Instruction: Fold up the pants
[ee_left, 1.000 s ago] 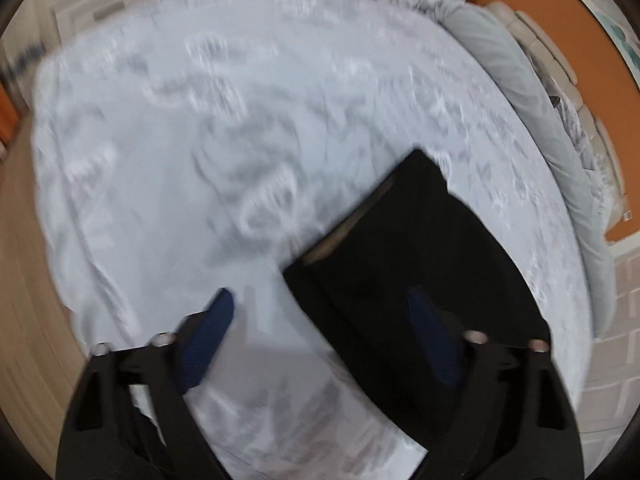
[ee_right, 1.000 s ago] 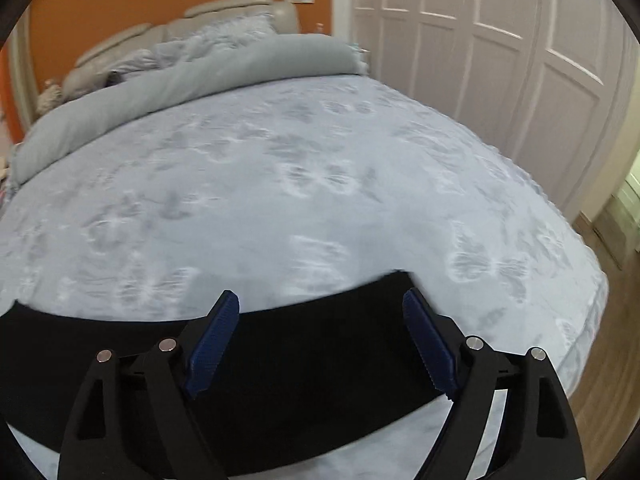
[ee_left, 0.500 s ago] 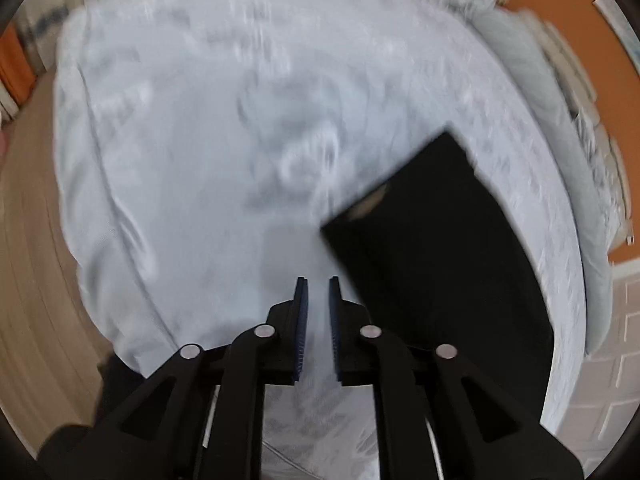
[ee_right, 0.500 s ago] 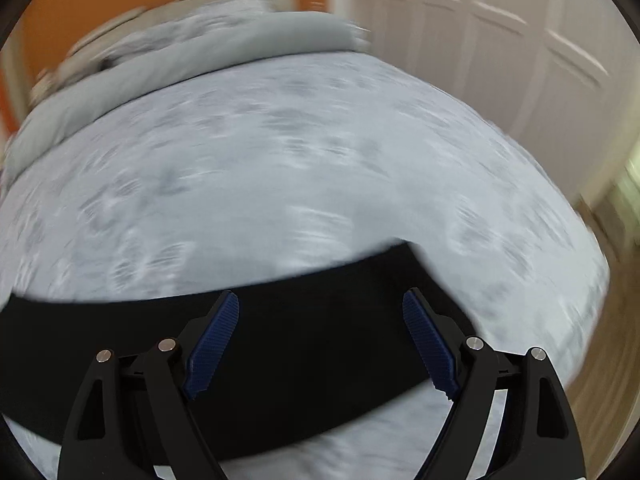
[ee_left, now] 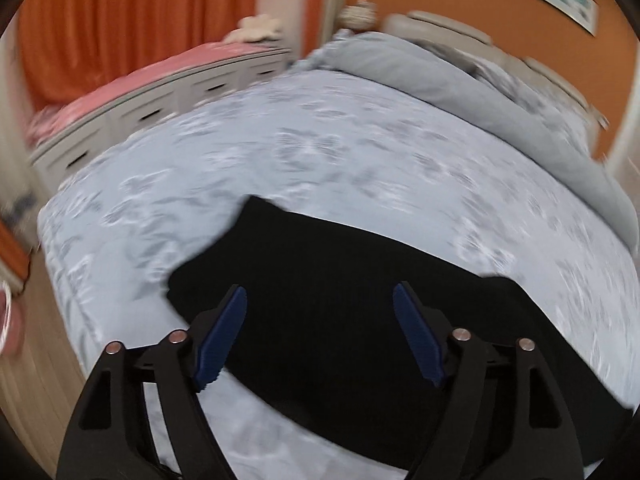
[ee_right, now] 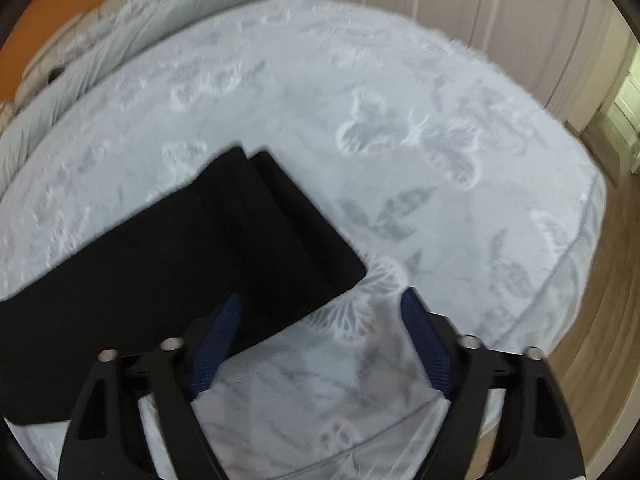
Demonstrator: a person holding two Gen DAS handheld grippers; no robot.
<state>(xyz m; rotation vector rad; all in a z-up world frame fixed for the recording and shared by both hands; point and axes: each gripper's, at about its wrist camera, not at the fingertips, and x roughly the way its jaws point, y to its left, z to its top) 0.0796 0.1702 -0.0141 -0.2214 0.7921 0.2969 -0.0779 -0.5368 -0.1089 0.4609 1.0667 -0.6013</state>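
While the black pants (ee_left: 360, 312) lie flat as a long strip near the bed's (ee_left: 360, 152) foot edge, left tool (ee_left: 320, 340) and right tool (ee_right: 320, 340) hover wide, empty; pre-grasp step, right needs the end corner at 11 o'clock

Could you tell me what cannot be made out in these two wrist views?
- Pants, left view: the right end is cut off behind the left gripper and the frame edge.
- Pants, right view: the left end runs out of frame.
- Bed, left view: its print is motion-blurred.
- Shelf items, left view: too blurred to identify.
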